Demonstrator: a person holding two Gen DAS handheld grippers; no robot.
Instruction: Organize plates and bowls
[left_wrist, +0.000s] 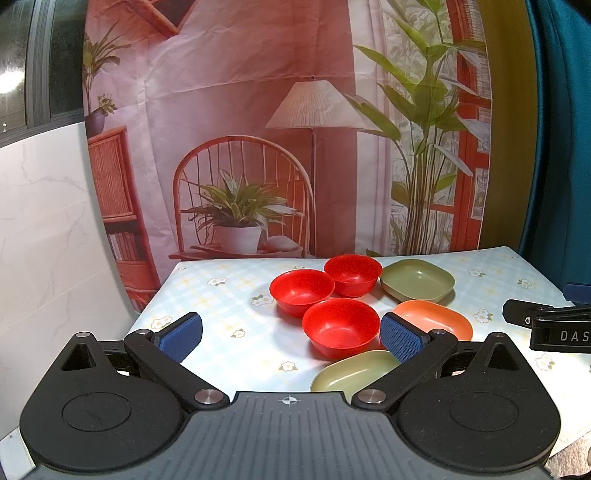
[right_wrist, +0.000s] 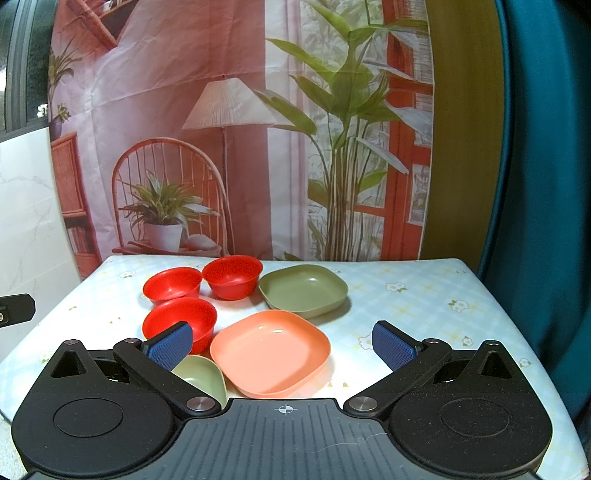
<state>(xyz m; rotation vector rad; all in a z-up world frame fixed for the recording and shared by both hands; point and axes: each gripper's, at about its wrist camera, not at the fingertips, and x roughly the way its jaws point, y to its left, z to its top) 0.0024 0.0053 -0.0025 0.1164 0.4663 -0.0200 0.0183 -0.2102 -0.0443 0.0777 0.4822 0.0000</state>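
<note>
Both grippers' jaws gape wide, empty, above glossy red bowls (right_wrist: 179, 320) and square green and orange plates (right_wrist: 272, 352).

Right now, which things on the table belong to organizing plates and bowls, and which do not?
For the job:
three round red plastic bowls
two square green plastic plates
one square orange plastic plate

Not for the job:
floral checked tablecloth
printed room backdrop
</note>
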